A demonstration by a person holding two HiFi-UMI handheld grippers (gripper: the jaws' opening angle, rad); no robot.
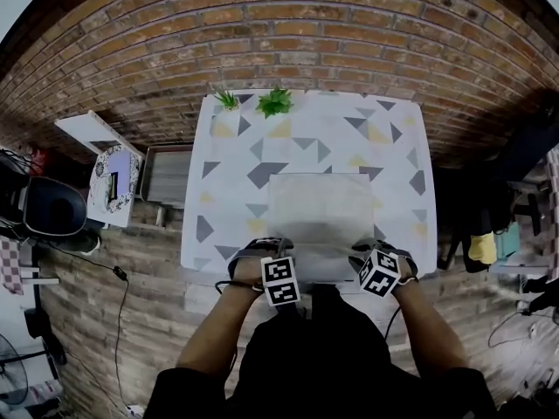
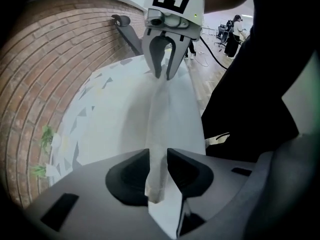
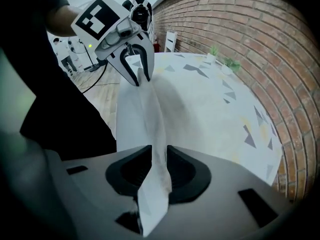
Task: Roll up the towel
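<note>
Clamping the near corners of the towel (image 1: 319,212), I am holding one in the left hand-held gripper (image 2: 159,156), one in the right hand-held gripper (image 3: 159,154); the rest is lying flat on the tabletop (image 1: 227,164).

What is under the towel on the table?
The triangle-patterned tabletop shows around the towel and presumably runs beneath it; that covered part cannot be seen. The left tool and right tool pinch its near edge.
</note>
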